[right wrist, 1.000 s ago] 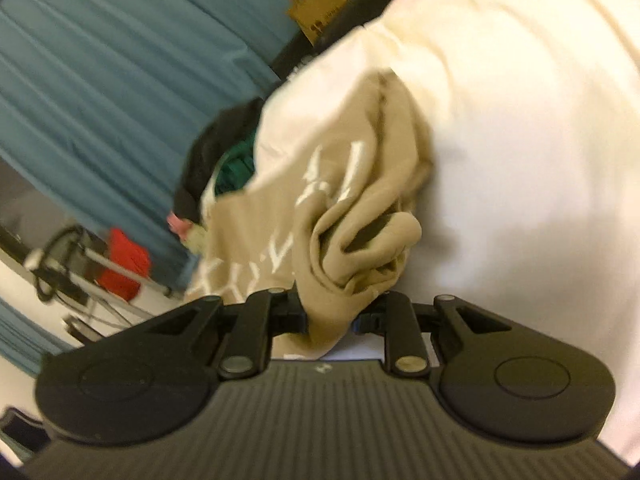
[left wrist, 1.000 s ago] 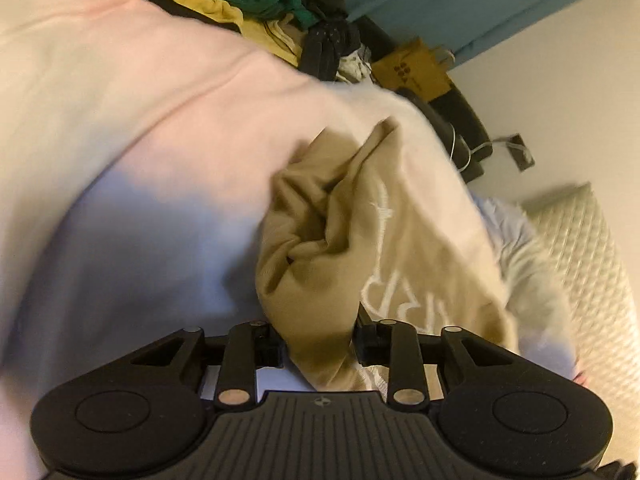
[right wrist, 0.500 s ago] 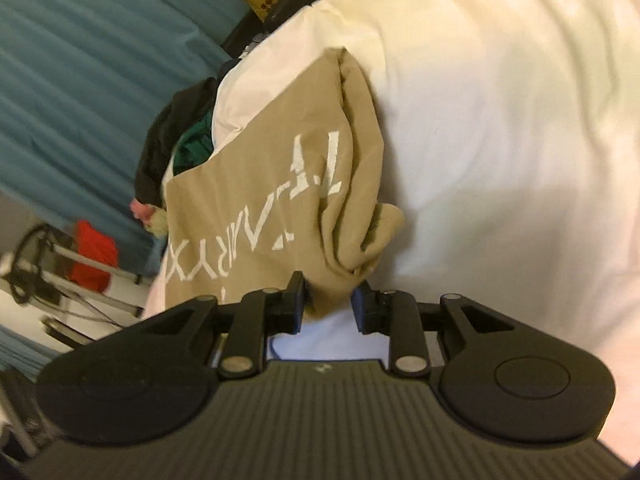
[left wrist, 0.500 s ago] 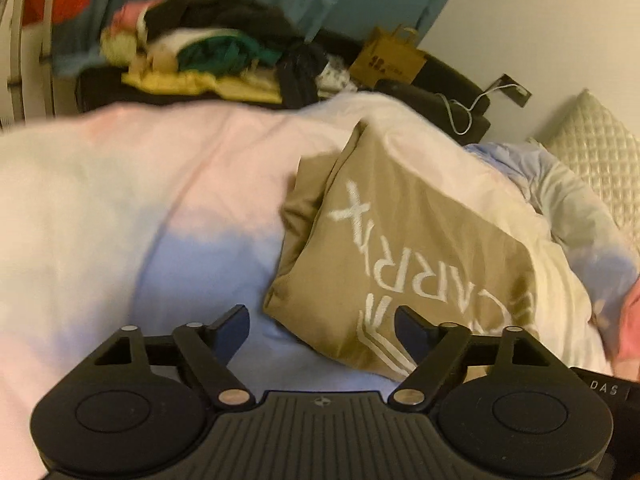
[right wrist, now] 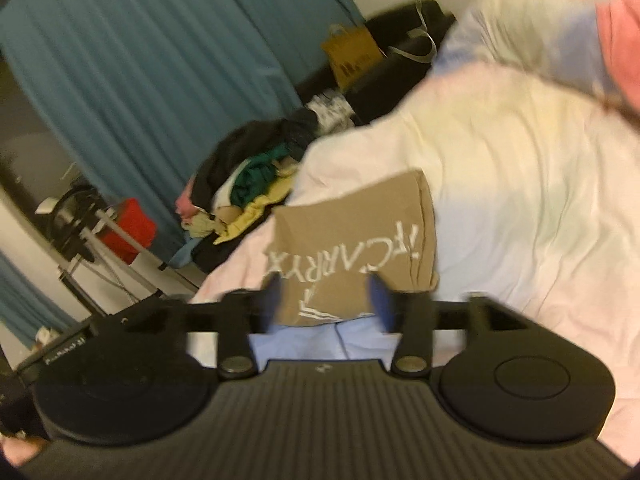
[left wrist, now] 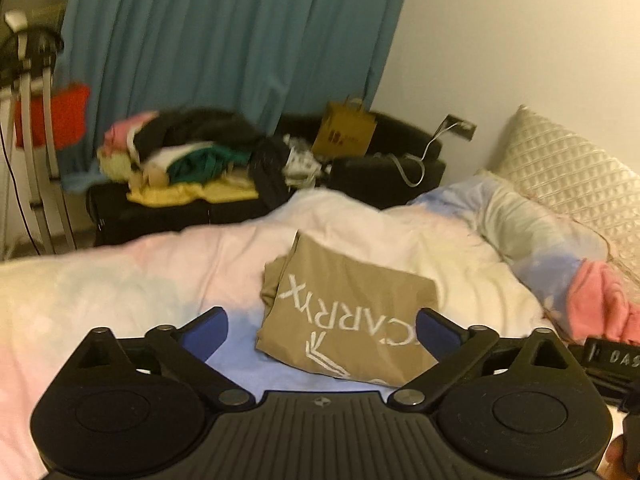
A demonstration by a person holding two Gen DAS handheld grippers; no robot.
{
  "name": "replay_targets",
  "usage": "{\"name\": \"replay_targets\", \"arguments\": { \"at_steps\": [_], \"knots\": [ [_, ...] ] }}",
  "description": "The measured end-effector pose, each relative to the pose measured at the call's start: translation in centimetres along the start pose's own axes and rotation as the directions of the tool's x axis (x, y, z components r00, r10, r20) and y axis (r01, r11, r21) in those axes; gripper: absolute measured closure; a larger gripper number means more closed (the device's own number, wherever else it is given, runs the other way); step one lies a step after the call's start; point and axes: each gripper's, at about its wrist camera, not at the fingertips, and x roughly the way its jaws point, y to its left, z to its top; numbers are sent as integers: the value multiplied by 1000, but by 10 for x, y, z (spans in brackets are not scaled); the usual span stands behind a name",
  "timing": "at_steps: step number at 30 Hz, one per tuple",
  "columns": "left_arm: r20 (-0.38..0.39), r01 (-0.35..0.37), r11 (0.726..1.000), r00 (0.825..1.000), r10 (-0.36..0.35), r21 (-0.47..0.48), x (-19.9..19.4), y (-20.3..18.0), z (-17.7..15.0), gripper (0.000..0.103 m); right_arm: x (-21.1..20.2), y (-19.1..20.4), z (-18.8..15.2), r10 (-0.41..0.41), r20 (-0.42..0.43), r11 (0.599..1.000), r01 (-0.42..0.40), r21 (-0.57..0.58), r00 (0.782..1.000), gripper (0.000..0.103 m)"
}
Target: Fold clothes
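— Teal curtain (left wrist: pixel 224 40) fills the upper half of the left wrist view, white wall to its right. What sits under it?

— Black low bench (left wrist: pixel 168 212) along the far side, heaped with a pile of loose clothes (left wrist: pixel 184 152): black, green, yellow, pink. Yellow paper bag (left wrist: pixel 344 128) stands at centre top of the bench, and a white cable (left wrist: pixel 416 160) runs from a wall socket down beside it. Upper left of the frame, a metal stand (left wrist: pixel 36 120) with something red behind it.

— And the thing being folded?

— Tan shirt (left wrist: pixel 352 316) with white lettering, folded into a rough rectangle, lying flat at centre frame on the pastel duvet (left wrist: pixel 140 280). In the right wrist view it sits at lower centre (right wrist: pixel 360 240), its left edge close to the duvet's drop-off.

— The grippers?

— Left gripper (left wrist: pixel 320 328) has its jaws swinging wide apart; the shirt shows between them but lies beyond, untouched. Right gripper (right wrist: pixel 324 300) is blurred, its jaws opening too, with the shirt's near edge seen between them; I see no pad pressing on it.

— Room to move?

— Bare duvet lies open left of the shirt. At right, a bunched pink and blue cover (left wrist: pixel 568 264) and a quilted pillow (left wrist: pixel 576 184) crowd the frame edge. A black device (left wrist: pixel 608 356) pokes in at lower right.
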Motion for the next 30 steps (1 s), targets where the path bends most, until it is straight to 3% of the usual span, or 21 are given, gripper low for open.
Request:
{"name": "replay_targets", "arguments": {
  "at_steps": [1, 9, 16, 22, 30],
  "knots": [
    [14, -4, 1000, 1000, 4, 15, -14, -5, 0, 0, -13, 6, -1, 5, 16, 1000, -5, -19, 1000, 21],
    [120, -27, 997, 993, 18, 69, -125, -24, -12, 0, -95, 37, -23, 34, 99, 989, -19, -149, 994, 21],
    [222, -61, 992, 974, 35, 110, -200, -27, -44, 0, -144, 51, -60, 63, 179, 970, -18, -241, 982, 21],
    [266, -85, 989, 963, 50, 120, -229, -21, -79, 0, -160, 54, -93, 75, 224, 955, -5, -298, 972, 21],
    [256, -86, 994, 965, 66, 69, -218, 3, -113, 0, -150, 52, -129, 61, 317, 921, 69, -382, 946, 21]
  ]
}}
